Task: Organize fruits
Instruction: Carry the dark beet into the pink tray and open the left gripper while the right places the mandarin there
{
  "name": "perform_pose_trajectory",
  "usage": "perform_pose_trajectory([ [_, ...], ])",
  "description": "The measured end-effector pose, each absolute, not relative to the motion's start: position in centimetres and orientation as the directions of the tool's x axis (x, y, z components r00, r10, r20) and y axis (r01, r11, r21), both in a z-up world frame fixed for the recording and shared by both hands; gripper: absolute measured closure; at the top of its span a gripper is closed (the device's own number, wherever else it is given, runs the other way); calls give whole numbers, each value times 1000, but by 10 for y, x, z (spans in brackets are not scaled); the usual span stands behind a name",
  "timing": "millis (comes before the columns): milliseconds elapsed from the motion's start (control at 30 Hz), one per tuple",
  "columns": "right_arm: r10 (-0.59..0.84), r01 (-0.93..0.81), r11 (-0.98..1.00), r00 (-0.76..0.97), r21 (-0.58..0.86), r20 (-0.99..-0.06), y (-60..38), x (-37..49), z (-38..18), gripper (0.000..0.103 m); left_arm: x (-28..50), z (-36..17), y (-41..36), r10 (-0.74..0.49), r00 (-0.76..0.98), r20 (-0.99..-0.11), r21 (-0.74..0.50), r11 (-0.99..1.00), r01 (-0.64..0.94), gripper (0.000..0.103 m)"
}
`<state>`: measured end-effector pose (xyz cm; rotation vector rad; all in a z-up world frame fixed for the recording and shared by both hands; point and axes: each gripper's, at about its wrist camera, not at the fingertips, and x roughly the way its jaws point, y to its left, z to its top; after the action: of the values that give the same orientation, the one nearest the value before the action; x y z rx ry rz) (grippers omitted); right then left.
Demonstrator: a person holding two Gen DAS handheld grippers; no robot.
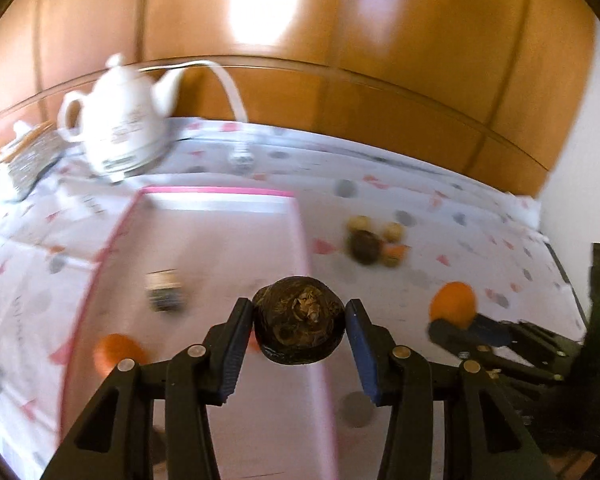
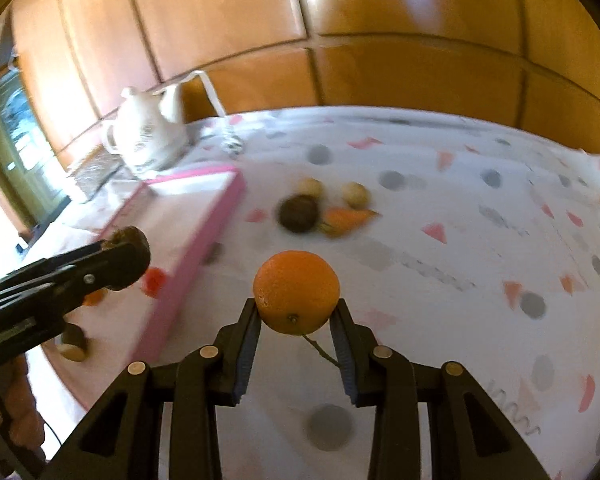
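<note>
Black gripper fingers with blue ribbed pads fill the foreground of both wrist views. Between the pads of the left gripper a dark brown, rough-skinned fruit is clamped, held above the near right edge of the pink-rimmed tray. Between the pads of the right gripper an orange is gripped, its stem end and a thin twig turned toward the camera; it is carried above the patterned tablecloth, to the right of the tray and apart from it. An orange fruit and a blurred dark object are already seen inside the tray. A small cluster of loose fruits is left on the cloth beyond the tray's right rim: one dark, two pale and an orange-coloured piece. A white teapot is placed behind the tray. The step in hand is judged to be the transport of two picked fruits toward the tray. For the next move, each gripper should be brought over a free part of the tray floor, lowered, and opened only once the fruit is supported, since round fruits are likely to roll.
</note>
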<state>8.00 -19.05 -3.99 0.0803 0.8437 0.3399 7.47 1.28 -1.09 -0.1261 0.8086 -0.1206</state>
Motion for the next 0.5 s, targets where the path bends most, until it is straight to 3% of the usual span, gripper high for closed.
perform_pose_trajectory([
  [267,458,-431,872,556,231,-693,-125,83,-18,67,63,-15,70,-27,693,-720,-147,982,-115,55],
  [500,506,-507,829,503,235,-701,-89,80,-18,67,58,-8,82,18,709,-705,-134,978,-157,54],
])
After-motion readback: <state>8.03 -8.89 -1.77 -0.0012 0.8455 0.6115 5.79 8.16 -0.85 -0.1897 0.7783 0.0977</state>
